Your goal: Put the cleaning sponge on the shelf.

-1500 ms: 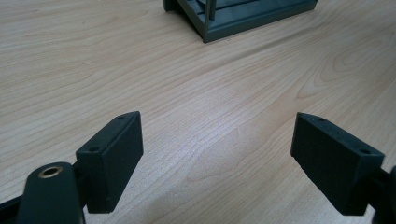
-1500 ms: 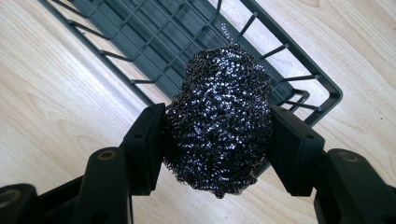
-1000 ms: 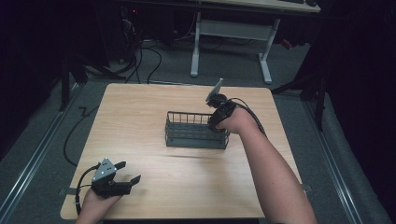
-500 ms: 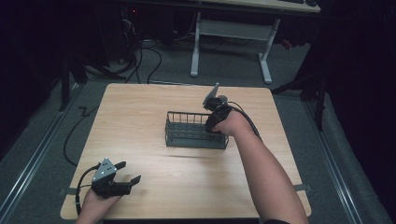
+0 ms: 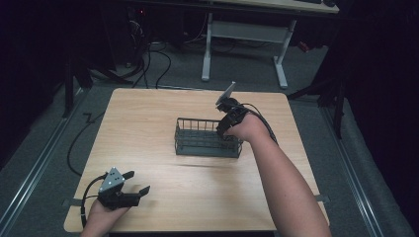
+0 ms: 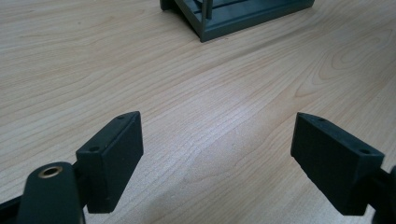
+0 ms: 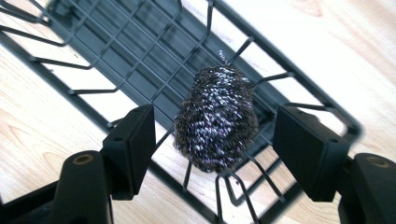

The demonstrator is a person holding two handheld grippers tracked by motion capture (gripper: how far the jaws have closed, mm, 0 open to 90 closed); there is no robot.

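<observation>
A dark wire basket [image 5: 197, 147] stands in the middle of the wooden table. My right gripper [image 5: 225, 132] reaches down into its right end from above. In the right gripper view a dark, glittering steel-wool scourer [image 7: 217, 133] lies on the basket [image 7: 140, 32] floor between my right gripper's [image 7: 215, 120] jaws. The jaws are spread wide, with a gap on each side of the scourer. My left gripper [image 5: 138, 181] rests open at the table's front left corner. Its jaws [image 6: 217, 154] hold nothing, and a corner of the basket [image 6: 243, 18] lies farther ahead.
The table [image 5: 148, 113] is bare wood around the basket. A white desk frame [image 5: 247, 34] and loose cables [image 5: 148, 64] are on the floor beyond the far edge. A metal floor rail [image 5: 34, 163] runs along the left.
My right hand has shifted slightly left and lower over the basket's right end. The left gripper has stayed where it was.
</observation>
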